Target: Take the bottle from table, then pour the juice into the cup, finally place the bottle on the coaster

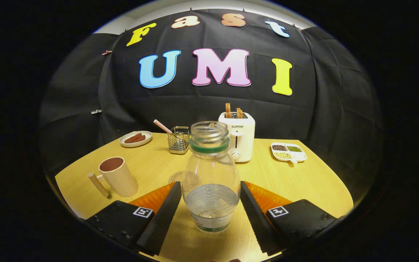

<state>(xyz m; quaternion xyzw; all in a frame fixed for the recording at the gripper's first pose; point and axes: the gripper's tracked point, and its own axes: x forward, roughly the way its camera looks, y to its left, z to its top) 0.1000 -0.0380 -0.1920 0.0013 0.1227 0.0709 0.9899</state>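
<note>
A clear plastic bottle (pixel 210 171) with a green neck ring and no cap stands upright between my fingers. Clear liquid fills its lower third. My gripper (pixel 210 185) is shut on it, with one fingertip against each side of its body. A beige cup (pixel 118 177) with a handle and a brown inside stands on the table to the left, beyond the left finger. A round coaster (pixel 178 178) lies flat just behind the bottle, partly hidden by it. Whether the bottle's base rests on the table I cannot tell.
Along the back of the wooden table (pixel 304 182) stand a white toaster (pixel 238 136) with two slices of toast, a wire basket (pixel 179 140), a plate of sausages (pixel 135 138) and a divided dish of beans (pixel 288 151). The table's edge curves round on the left and right.
</note>
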